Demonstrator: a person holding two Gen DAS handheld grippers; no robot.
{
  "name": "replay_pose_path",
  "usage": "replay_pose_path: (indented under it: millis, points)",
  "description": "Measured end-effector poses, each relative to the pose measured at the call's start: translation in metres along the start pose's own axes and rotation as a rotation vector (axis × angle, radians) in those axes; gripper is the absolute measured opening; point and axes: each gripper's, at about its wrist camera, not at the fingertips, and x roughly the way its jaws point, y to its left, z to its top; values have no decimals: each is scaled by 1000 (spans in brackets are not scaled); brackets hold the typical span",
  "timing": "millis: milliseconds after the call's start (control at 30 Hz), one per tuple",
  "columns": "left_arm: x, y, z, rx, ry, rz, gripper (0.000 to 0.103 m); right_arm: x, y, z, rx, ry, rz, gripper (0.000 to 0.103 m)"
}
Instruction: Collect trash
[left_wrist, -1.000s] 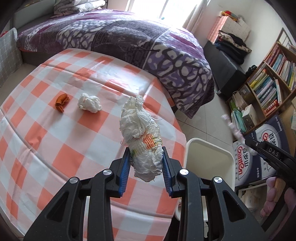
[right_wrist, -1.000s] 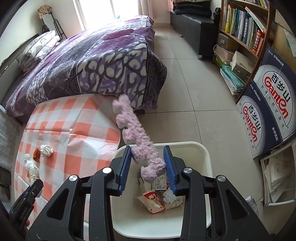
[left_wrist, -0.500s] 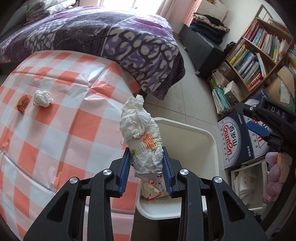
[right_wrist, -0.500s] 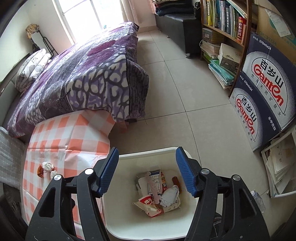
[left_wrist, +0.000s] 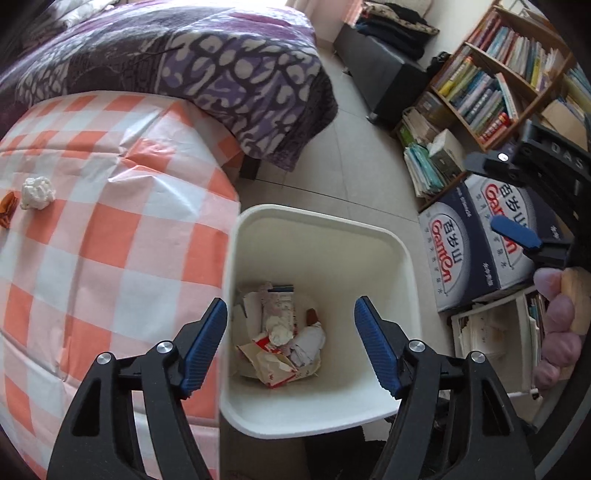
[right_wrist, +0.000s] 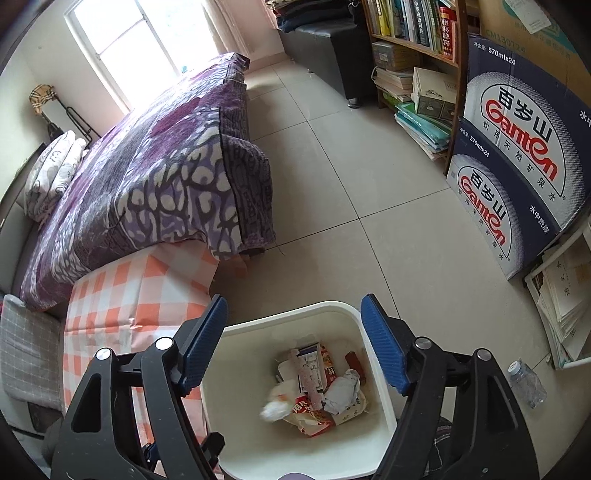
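Note:
A white trash bin (left_wrist: 325, 221) stands on the floor beside the checked table (left_wrist: 110, 240); it holds wrappers and crumpled paper (left_wrist: 280, 343). My left gripper (left_wrist: 290, 347) is open and empty above the bin. My right gripper (right_wrist: 293, 339) is open and empty over the bin (right_wrist: 332, 306), and it shows at the right of the left wrist view (left_wrist: 517, 206). A blurred white wad (right_wrist: 275, 406) is dropping among the trash. A white paper ball (left_wrist: 37, 192) and an orange scrap (left_wrist: 7, 208) lie on the table.
A bed with a purple blanket (right_wrist: 155, 177) stands behind the table. Water cartons (right_wrist: 517, 177), a bookshelf (left_wrist: 498, 85) and stacked books line the right side. A plastic bottle (right_wrist: 526, 382) lies on the tiled floor.
My left gripper opened and let go of the white wad, which fell into the bin. My right gripper dropped the pink piece earlier and stays open.

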Motion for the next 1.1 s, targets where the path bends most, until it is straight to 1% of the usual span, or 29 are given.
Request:
replay_pose_path:
  millis: [67, 133, 167, 233, 300, 367, 467, 533, 600, 700, 767, 800, 833, 867, 933, 1000, 1100]
  points:
    - [-1, 19, 7, -40, -27, 88, 76, 4, 3, -1, 13, 21, 30, 81]
    - [-3, 44, 16, -98, -53, 183, 78, 6, 8, -2, 10, 34, 49, 86]
    - [-4, 57, 21, -134, -62, 218, 78, 7, 11, -3, 5, 35, 52, 89]
    - [-6, 89, 32, -219, -84, 276, 78, 10, 19, -6, -10, 46, 60, 91]
    - [-8, 122, 43, -303, -106, 319, 78, 13, 27, -9, -8, 69, 79, 95]
    - [-8, 153, 52, -388, -126, 348, 78, 16, 32, -10, 8, 96, 108, 95]
    - [-4, 194, 63, -497, -134, 358, 78, 18, 43, -12, 31, 126, 153, 96]
    - [2, 212, 69, -539, -132, 363, 78, 20, 55, -14, 13, 132, 162, 96]
    - [8, 224, 76, -552, -133, 368, 78, 23, 66, -17, -9, 140, 162, 96]
    - [20, 232, 82, -529, -131, 387, 77, 29, 80, -22, -29, 167, 166, 96]
    - [28, 237, 82, -517, -115, 390, 65, 33, 88, -25, -46, 189, 174, 96]
    - [27, 237, 83, -496, -126, 405, 63, 34, 93, -27, -56, 192, 172, 96]
    - [26, 237, 83, -473, -135, 417, 49, 34, 96, -29, -65, 191, 166, 96]
    - [25, 239, 83, -461, -132, 406, 41, 34, 98, -32, -72, 188, 162, 96]
    - [16, 243, 79, -471, -140, 372, 40, 35, 103, -36, -83, 186, 151, 96]
    - [1, 243, 75, -458, -151, 373, 39, 37, 105, -39, -83, 186, 139, 96]
    - [-40, 237, 67, -427, -201, 374, 39, 43, 113, -49, -84, 200, 129, 96]
